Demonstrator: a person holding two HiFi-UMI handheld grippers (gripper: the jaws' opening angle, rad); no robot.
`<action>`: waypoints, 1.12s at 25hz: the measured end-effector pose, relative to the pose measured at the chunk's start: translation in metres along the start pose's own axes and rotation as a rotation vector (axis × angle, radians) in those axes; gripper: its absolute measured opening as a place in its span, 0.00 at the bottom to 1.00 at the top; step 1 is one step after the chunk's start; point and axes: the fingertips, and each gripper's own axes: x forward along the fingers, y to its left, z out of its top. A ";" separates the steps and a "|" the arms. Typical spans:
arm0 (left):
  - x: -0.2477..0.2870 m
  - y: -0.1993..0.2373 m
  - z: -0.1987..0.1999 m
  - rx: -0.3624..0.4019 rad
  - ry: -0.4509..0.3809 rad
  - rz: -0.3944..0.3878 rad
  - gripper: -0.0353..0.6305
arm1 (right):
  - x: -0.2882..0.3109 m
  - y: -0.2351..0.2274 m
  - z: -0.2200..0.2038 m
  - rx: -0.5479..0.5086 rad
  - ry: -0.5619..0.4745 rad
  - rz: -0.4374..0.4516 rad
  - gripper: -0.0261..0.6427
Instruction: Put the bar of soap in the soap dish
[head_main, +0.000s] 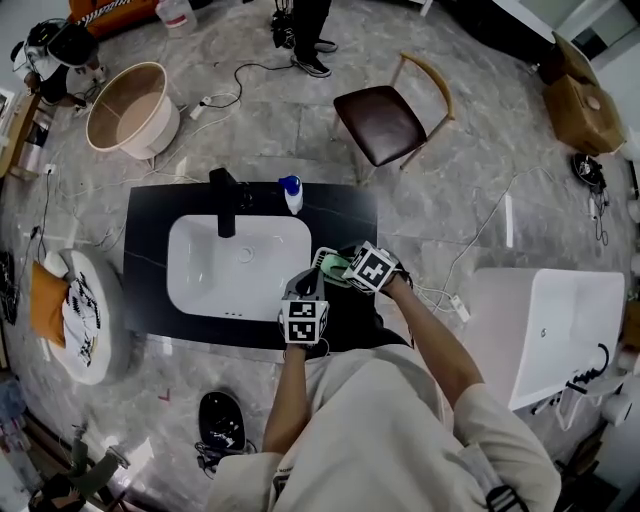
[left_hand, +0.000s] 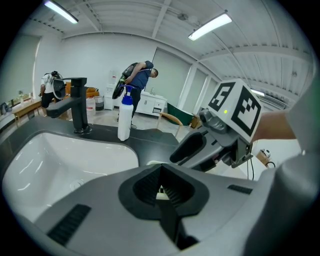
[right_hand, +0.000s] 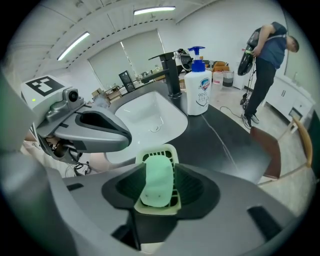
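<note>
The pale green bar of soap (right_hand: 159, 181) lies in the cream slotted soap dish (right_hand: 158, 152) on the black counter (head_main: 345, 215), just right of the sink. My right gripper (right_hand: 159, 173) is tilted down over the dish. Its jaws stand open on either side of the bar without pressing on it. In the head view the dish (head_main: 330, 263) peeks out beside the right gripper (head_main: 350, 268). My left gripper (head_main: 306, 285) hovers at the sink's near right corner. In its own view the left gripper (left_hand: 161, 168) has its tips together with nothing between them.
A white sink (head_main: 190, 270) with a black faucet (head_main: 224, 200) fills the counter's left part. A white pump bottle (head_main: 292, 193) stands behind the basin. A chair (head_main: 385, 120) stands beyond the counter, and a person (right_hand: 267, 60) bends over at the far wall.
</note>
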 end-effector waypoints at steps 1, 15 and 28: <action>0.000 0.000 0.000 0.002 0.000 0.000 0.06 | 0.000 0.000 0.000 0.000 -0.001 -0.002 0.31; -0.001 0.000 0.005 0.042 0.000 -0.028 0.06 | -0.021 0.002 0.006 0.011 -0.080 -0.127 0.31; -0.021 0.006 0.006 0.106 -0.003 -0.067 0.06 | -0.051 0.012 0.000 0.232 -0.254 -0.324 0.31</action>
